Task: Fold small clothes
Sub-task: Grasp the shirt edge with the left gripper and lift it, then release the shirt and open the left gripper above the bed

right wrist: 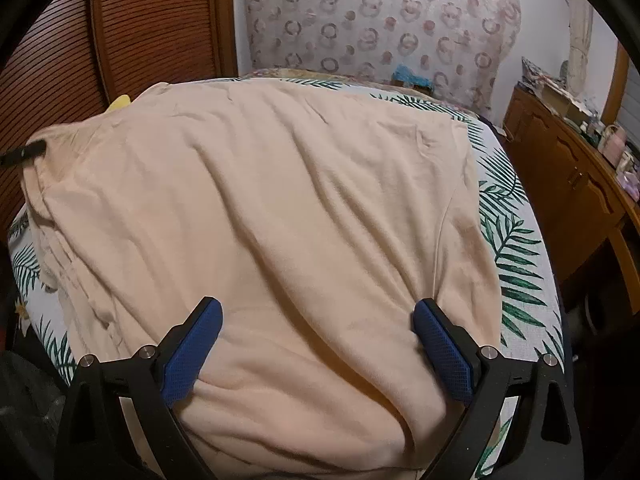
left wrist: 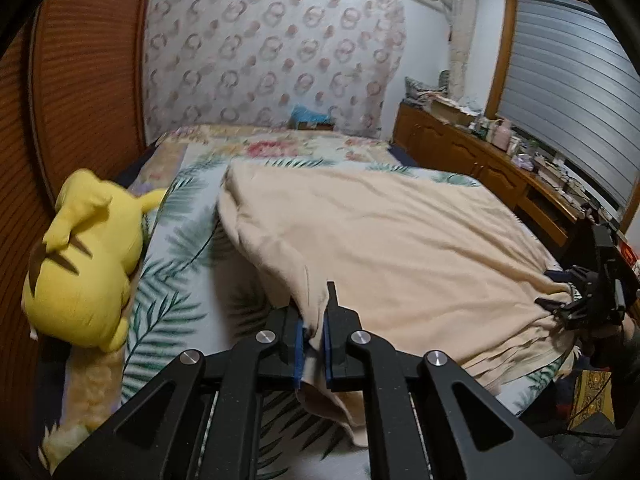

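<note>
A large peach garment (left wrist: 400, 240) lies spread across the bed; it fills the right wrist view (right wrist: 280, 200). My left gripper (left wrist: 316, 320) is shut on a pinched fold of the garment's left edge, lifting it slightly off the leaf-print sheet (left wrist: 176, 280). My right gripper (right wrist: 318, 320) is open, its blue pads (right wrist: 192, 356) wide apart over the garment's near edge, the cloth bulging between them. The right gripper also shows at the far right of the left wrist view (left wrist: 588, 304). The left gripper's tip shows at the left edge of the right wrist view (right wrist: 24, 152).
A yellow plush toy (left wrist: 84, 264) lies at the bed's left side by a wooden slatted door (left wrist: 80, 80). A wooden cabinet (left wrist: 500, 164) with clutter on top runs along the right wall. A floral curtain (left wrist: 272, 52) hangs behind the bed.
</note>
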Demonstrator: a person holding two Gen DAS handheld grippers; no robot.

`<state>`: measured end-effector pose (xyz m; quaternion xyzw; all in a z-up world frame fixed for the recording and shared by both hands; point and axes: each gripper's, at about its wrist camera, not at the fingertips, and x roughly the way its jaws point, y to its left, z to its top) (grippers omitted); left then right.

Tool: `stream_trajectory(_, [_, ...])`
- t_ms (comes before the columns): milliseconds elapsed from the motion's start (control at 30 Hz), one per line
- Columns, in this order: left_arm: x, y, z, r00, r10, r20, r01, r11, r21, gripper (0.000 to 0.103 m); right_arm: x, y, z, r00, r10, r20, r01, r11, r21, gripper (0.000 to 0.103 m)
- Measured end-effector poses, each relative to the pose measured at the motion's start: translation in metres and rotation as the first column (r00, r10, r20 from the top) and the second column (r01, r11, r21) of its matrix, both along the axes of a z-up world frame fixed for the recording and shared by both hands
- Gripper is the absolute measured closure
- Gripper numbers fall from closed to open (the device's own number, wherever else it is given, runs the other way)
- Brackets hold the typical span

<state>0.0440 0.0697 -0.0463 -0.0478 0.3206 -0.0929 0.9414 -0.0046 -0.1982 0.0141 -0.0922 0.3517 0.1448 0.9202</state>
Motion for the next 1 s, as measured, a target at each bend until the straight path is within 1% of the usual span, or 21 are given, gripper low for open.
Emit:
stream_trajectory(200, [0.011, -0.035, 0.023, 0.994, -0.094, 0.063, 0.095, 0.996, 0.0, 0.095, -0.004, -0.008, 0.0, 1.0, 0.021, 0.005, -0.021, 1.0, 0.001, 0.006])
stream_trajectory(333, [0.022, -0.065, 0.039, 0.982, -0.166, 0.095, 0.166, 0.986, 0.004, 0.095, -0.012, -0.019, 0.01, 0.998, 0.018, 0.052, -0.019, 0.999, 0.028, 0.006])
stream_trajectory(433, [0.031, -0.092, 0.051, 0.968, -0.227, 0.11, 0.228, 0.974, 0.005, 0.095, -0.021, -0.03, 0.017, 0.996, -0.001, 0.086, -0.003, 0.999, 0.042, 0.006])
stream_trajectory(633, [0.044, -0.147, 0.076, 0.927, -0.351, 0.131, 0.35, 0.936, 0.032, 0.095, -0.039, -0.055, 0.032, 0.989, -0.049, 0.142, 0.039, 0.997, 0.071, 0.006])
stream_trajectory(800, [0.045, -0.193, 0.097, 0.881, -0.454, 0.136, 0.451, 0.891, 0.054, 0.095, -0.054, -0.069, 0.037, 0.981, -0.089, 0.174, 0.075, 0.994, 0.082, 0.006])
stream_trajectory(867, [0.045, -0.208, 0.103, 0.867, -0.479, 0.137, 0.476, 0.878, 0.058, 0.095, -0.058, -0.074, 0.037, 0.978, -0.104, 0.178, 0.088, 0.991, 0.097, 0.006])
stream_trajectory(900, [0.044, -0.211, 0.104, 0.865, -0.482, 0.137, 0.479, 0.876, 0.057, 0.095, -0.06, -0.075, 0.037, 0.978, -0.108, 0.179, 0.091, 0.991, 0.102, 0.006])
stream_trajectory(933, [0.045, -0.215, 0.105, 0.864, -0.486, 0.132, 0.482, 0.874, 0.057, 0.094, -0.061, -0.076, 0.036, 0.978, -0.111, 0.179, 0.093, 0.99, 0.106, 0.006])
stream_trajectory(967, [0.046, -0.218, 0.104, 0.861, -0.494, 0.124, 0.491, 0.869, 0.058, 0.086, -0.063, -0.077, 0.036, 0.977, -0.114, 0.18, 0.096, 0.989, 0.108, 0.006])
stream_trajectory(1000, [0.046, -0.219, 0.101, 0.856, -0.503, 0.122, 0.499, 0.864, 0.057, 0.081, -0.064, -0.078, 0.035, 0.977, -0.115, 0.18, 0.096, 0.989, 0.11, 0.006])
